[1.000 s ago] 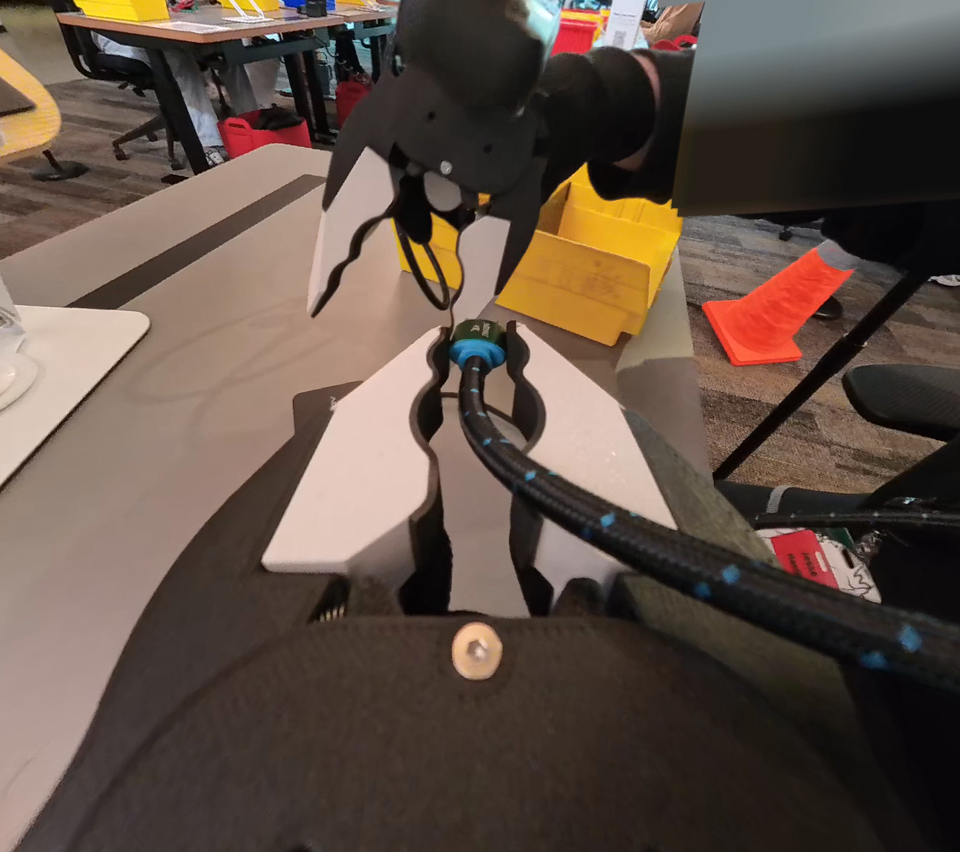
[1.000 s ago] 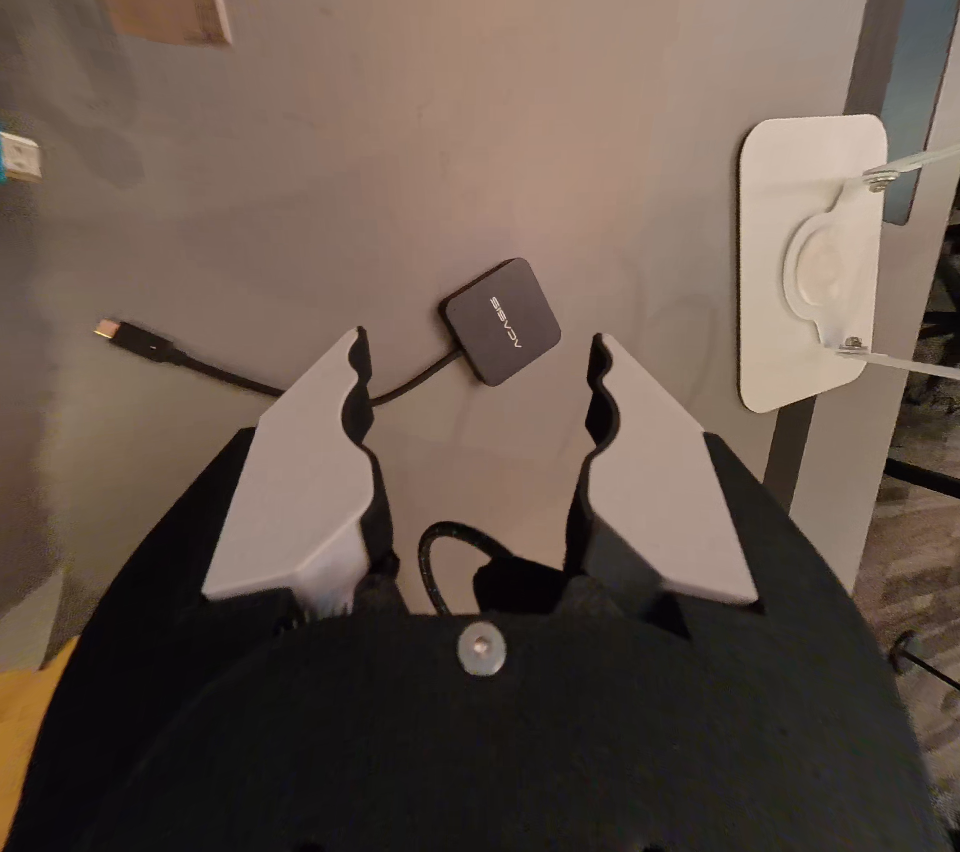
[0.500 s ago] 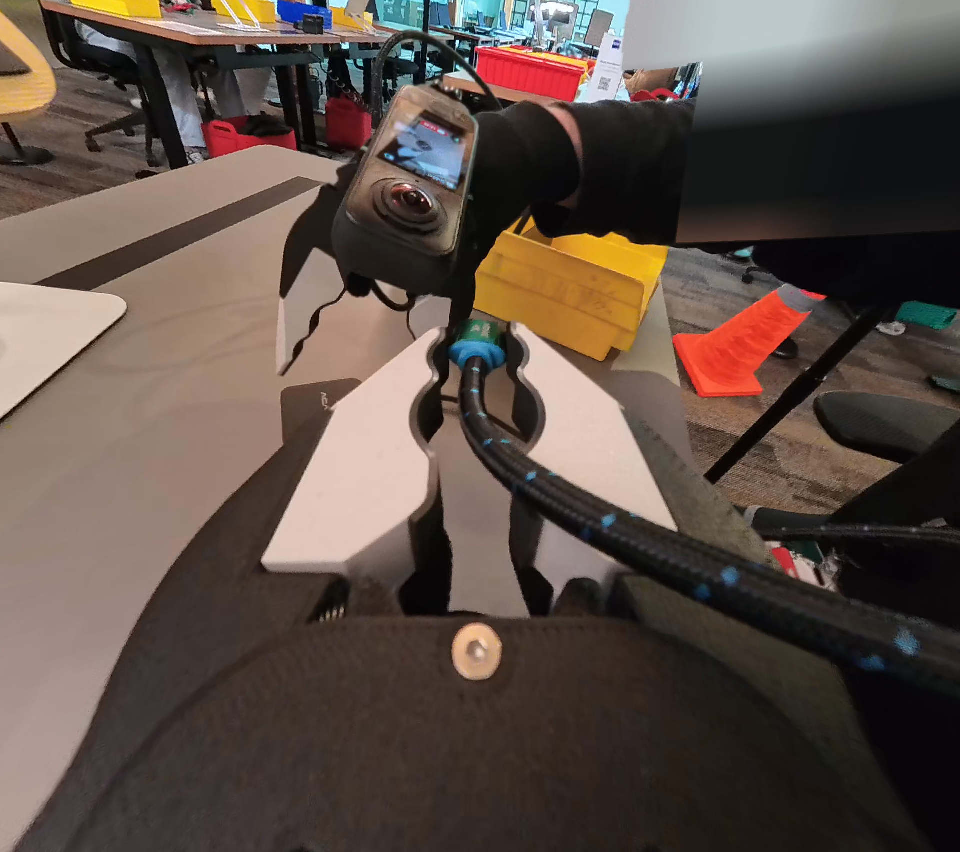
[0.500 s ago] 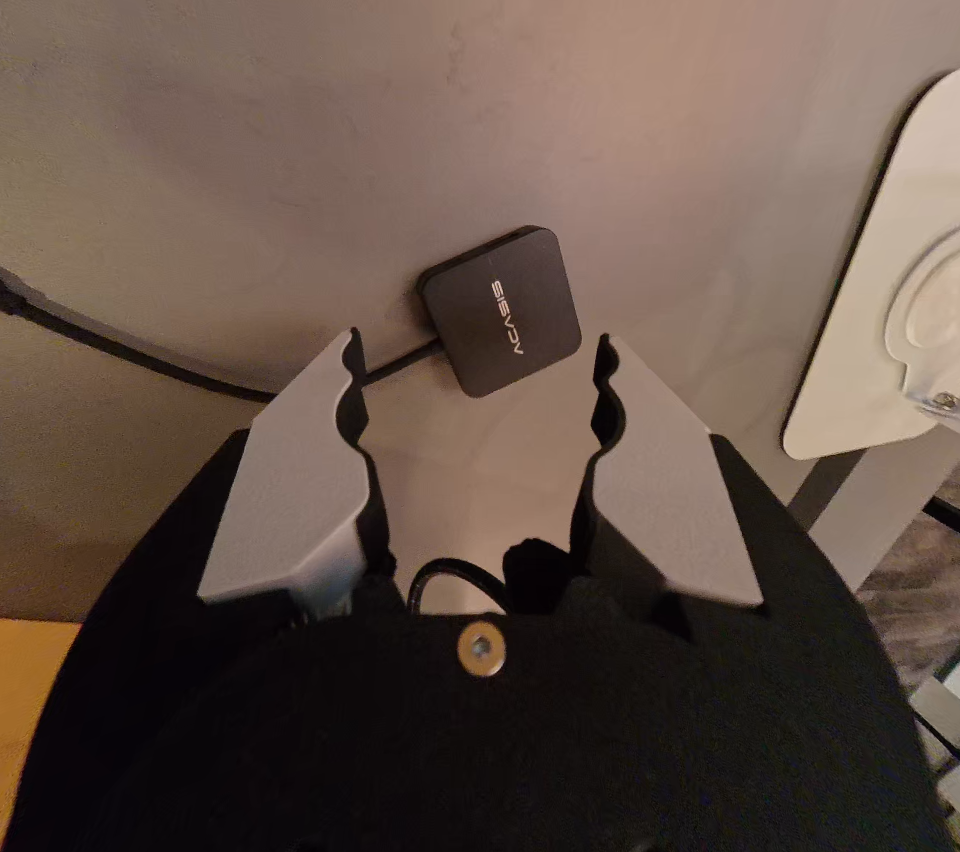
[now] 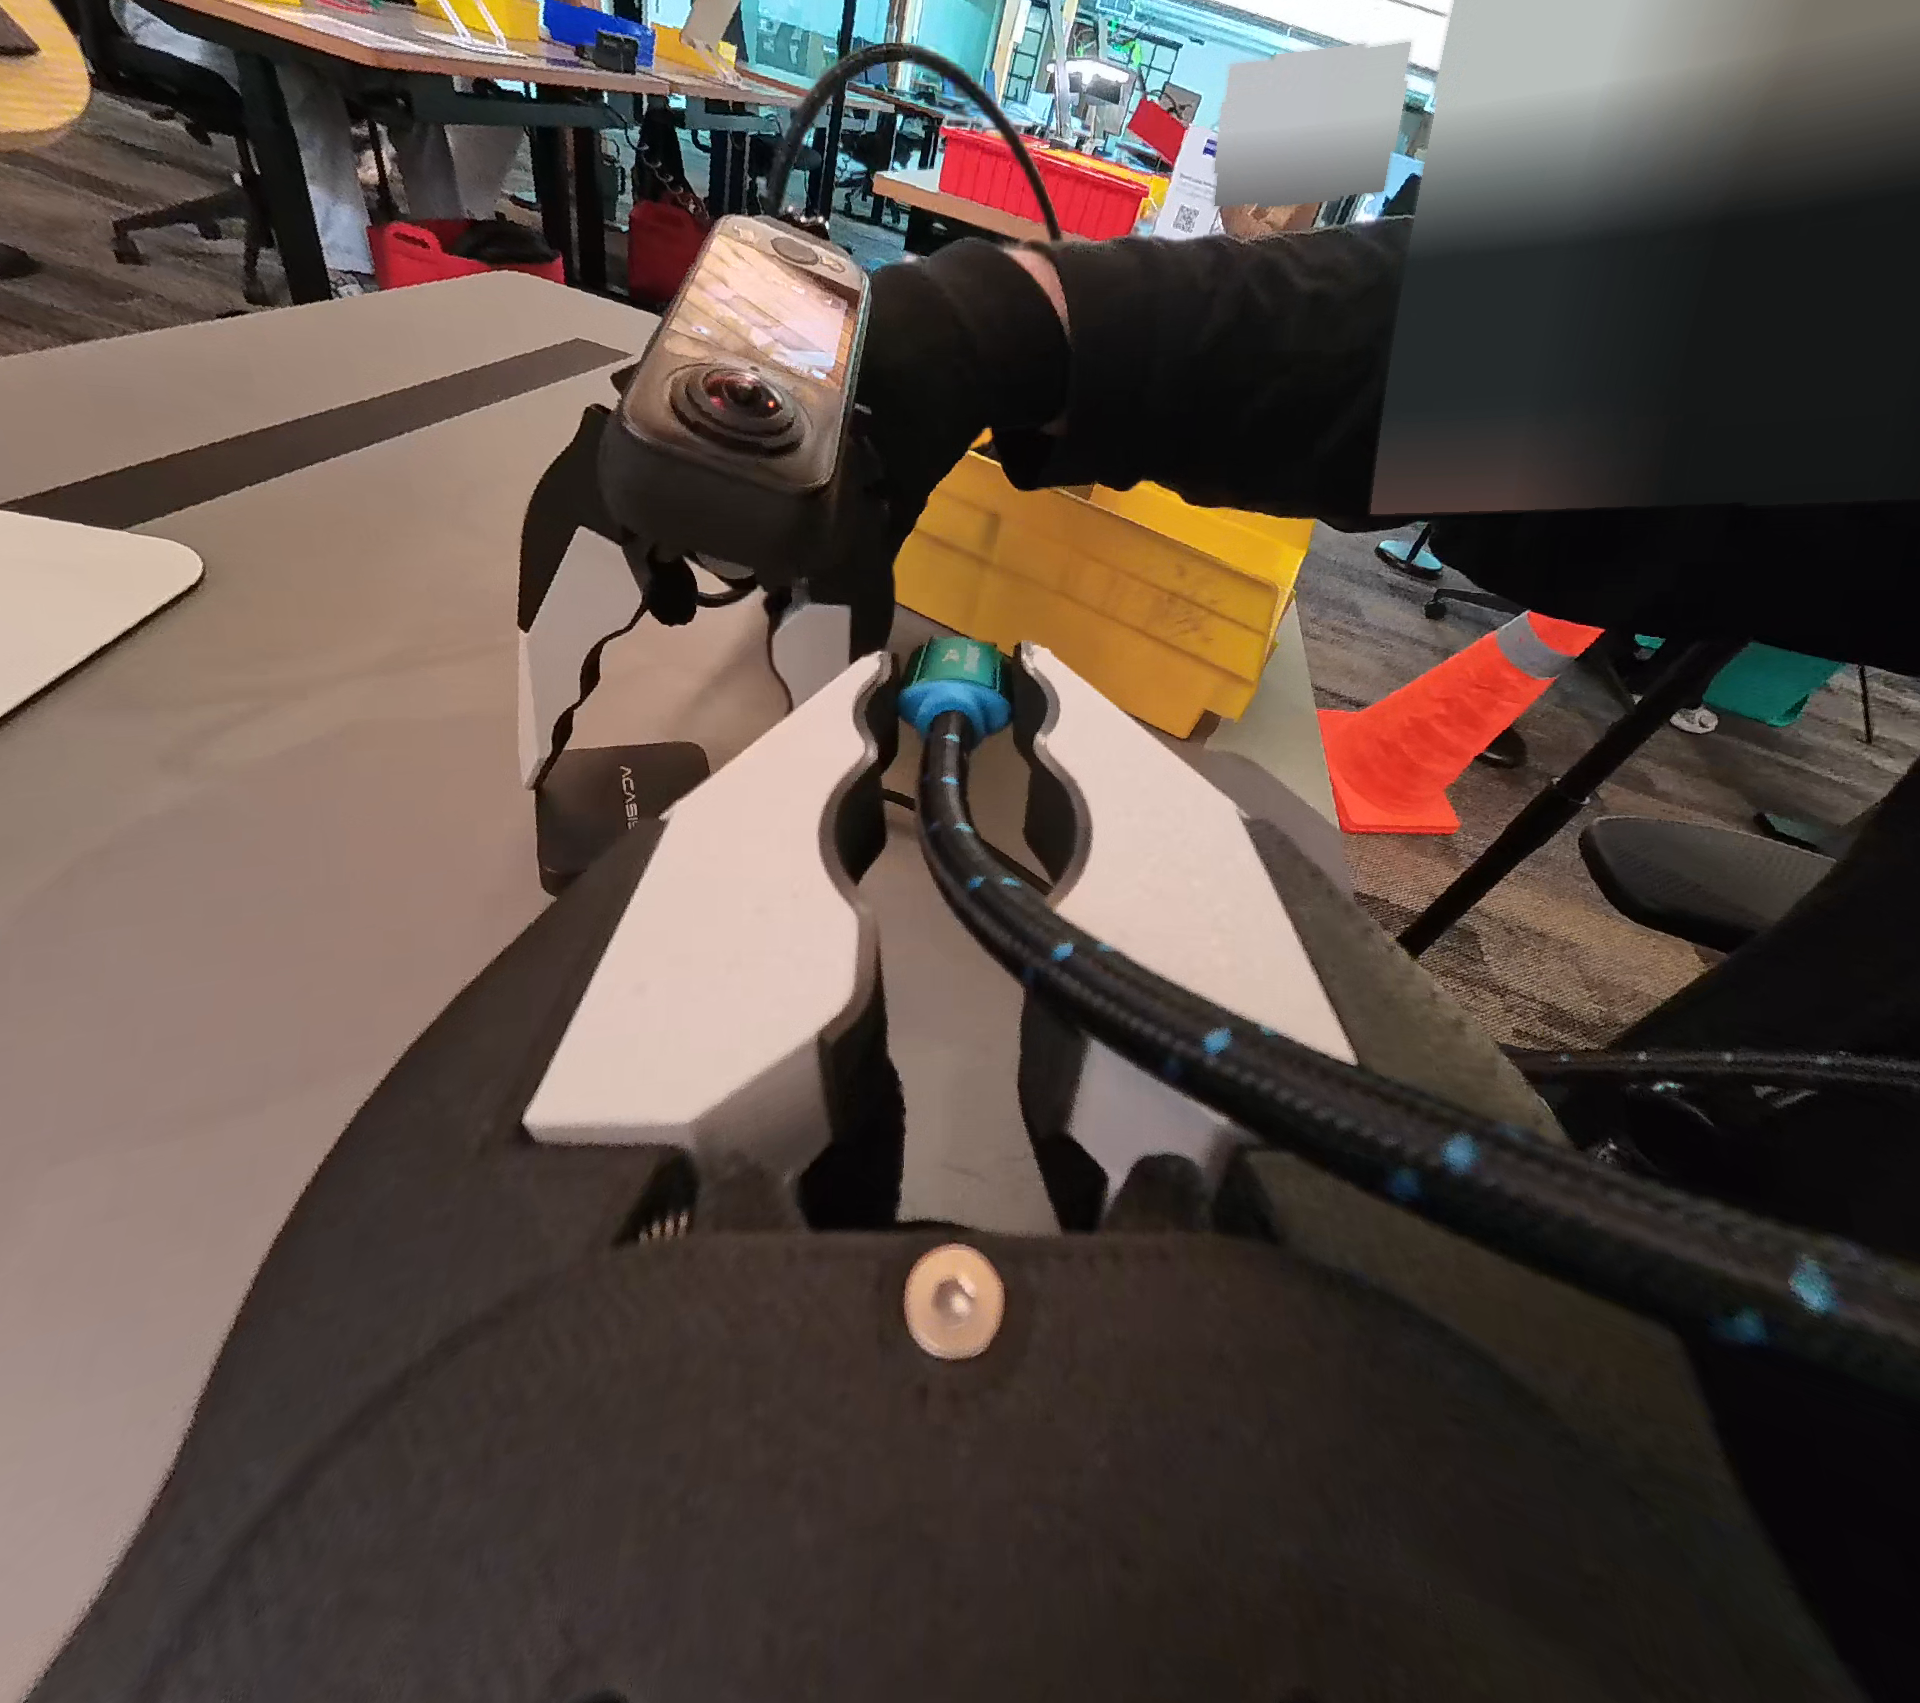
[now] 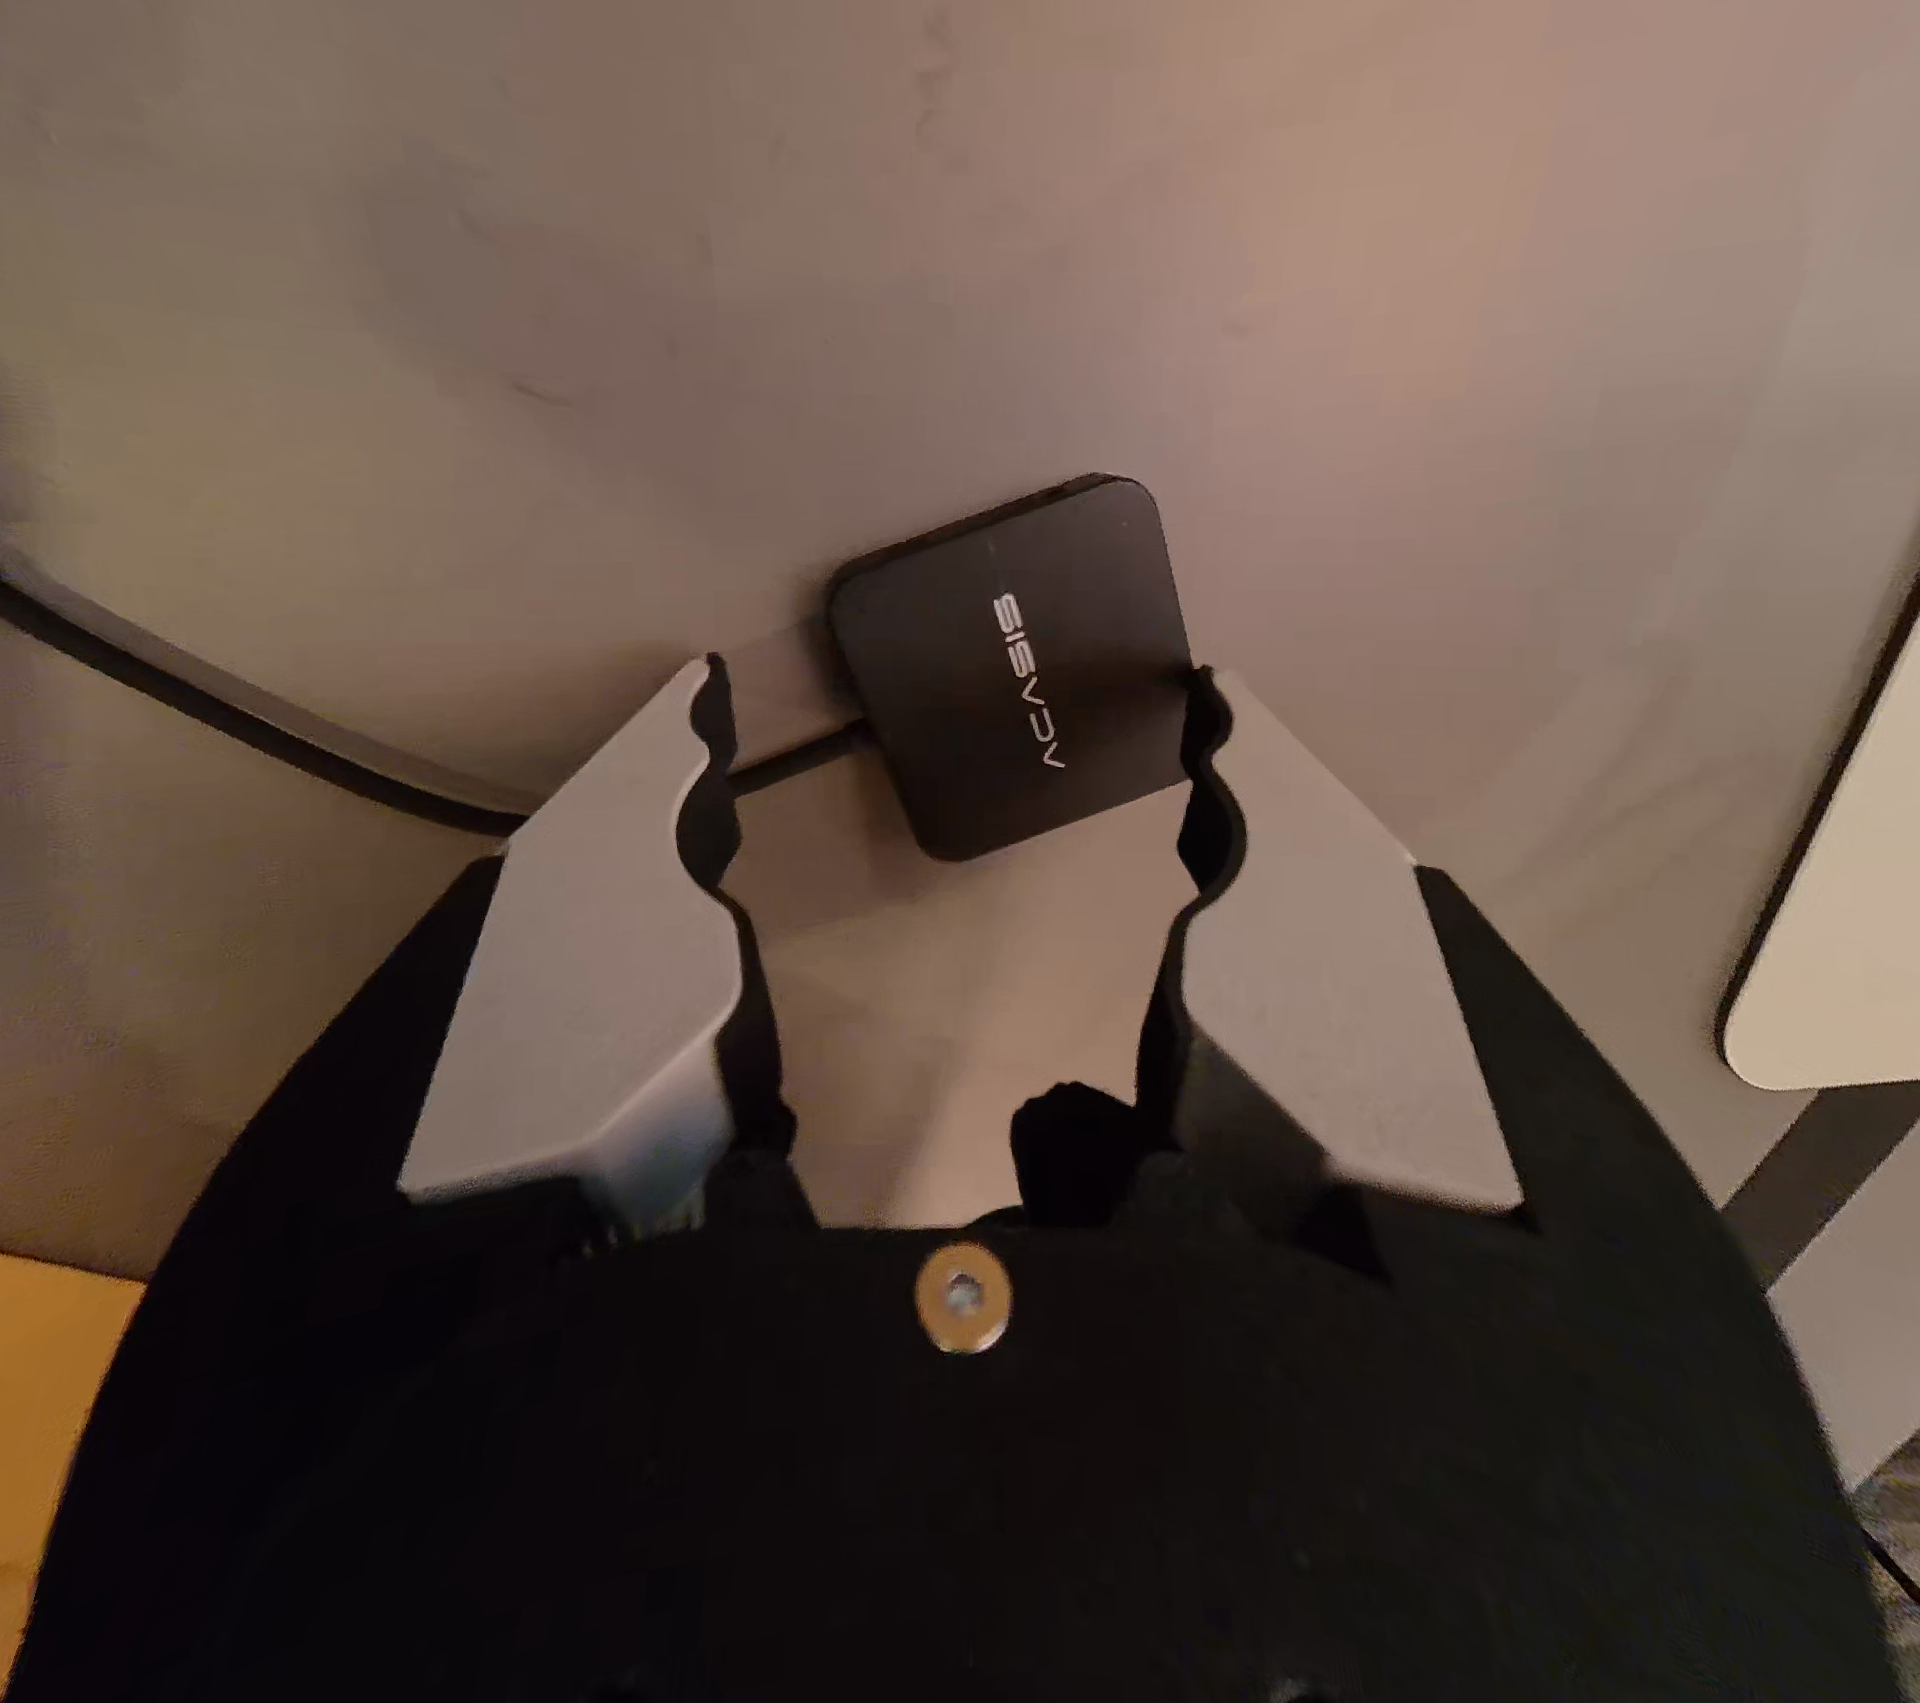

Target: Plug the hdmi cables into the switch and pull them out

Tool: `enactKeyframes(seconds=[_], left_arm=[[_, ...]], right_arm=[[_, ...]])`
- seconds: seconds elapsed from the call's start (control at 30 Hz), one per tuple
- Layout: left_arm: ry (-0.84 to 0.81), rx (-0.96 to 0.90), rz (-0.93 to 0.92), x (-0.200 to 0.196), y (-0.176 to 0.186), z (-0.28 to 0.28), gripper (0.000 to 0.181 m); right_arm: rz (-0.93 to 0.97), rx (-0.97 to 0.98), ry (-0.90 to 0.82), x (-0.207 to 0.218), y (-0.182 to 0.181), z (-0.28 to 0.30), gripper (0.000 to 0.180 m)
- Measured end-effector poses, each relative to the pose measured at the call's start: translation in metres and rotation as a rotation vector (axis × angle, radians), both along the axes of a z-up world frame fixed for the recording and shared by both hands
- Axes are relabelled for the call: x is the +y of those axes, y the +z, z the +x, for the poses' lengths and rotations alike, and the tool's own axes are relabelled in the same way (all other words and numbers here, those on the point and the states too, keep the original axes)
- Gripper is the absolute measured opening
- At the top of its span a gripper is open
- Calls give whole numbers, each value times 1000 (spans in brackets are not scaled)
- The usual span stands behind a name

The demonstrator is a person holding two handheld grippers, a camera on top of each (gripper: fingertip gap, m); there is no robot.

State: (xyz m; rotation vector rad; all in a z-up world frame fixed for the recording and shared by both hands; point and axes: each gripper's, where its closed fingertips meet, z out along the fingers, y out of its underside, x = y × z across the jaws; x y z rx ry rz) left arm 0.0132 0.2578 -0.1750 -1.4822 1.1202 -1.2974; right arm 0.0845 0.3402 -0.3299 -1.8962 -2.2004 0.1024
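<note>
My left gripper (image 5: 951,666) is shut on the green and blue plug of a black braided HDMI cable (image 5: 1195,999), held just above the grey table. The flat black square switch (image 6: 1013,666) lies on the table, its thin black lead (image 6: 260,739) running off left. My right gripper (image 6: 956,666) is open and points down at the switch, a finger on either side of its near half. In the left wrist view the right gripper (image 5: 686,697) hangs over the switch (image 5: 613,796), just ahead and left of the plug. The switch's ports are hidden.
A white board (image 6: 1829,905) lies right of the switch, also seen at the table's left (image 5: 73,604). A yellow bin (image 5: 1101,573) stands at the table's far right edge. An orange cone (image 5: 1444,718), chairs and other desks stand beyond.
My right gripper has come down over the switch, still open, so its fingers now flank it. My left gripper has kept the plug and drawn a little closer to the switch.
</note>
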Motion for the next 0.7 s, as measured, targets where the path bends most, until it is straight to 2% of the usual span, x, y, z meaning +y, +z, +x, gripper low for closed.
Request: enactKeyframes(seconds=[0.17,0.27,0.47,0.5,0.57,0.63,0.7], left_arm=[[1,2,-7,2,-3,-1,19],[0,2,-9,2,-3,-1,19],[-3,0,-11,1,-3,-1,19],[-3,0,-11,1,-3,-1,19],[-2,3,-9,2,-4,-1,19],[-1,6,-10,2,-6,0,19],[-3,10,-12,1,-7,0,19]], right_arm=[[1,16,5,1,0,0,82],[33,19,2,7,2,1,63],[34,58,-18,4,3,0,62],[28,76,-18,2,5,-2,54],[-37,137,-28,-8,16,-7,0],[-46,149,-50,-9,18,-5,0],[-49,108,-52,-11,10,3,16]])
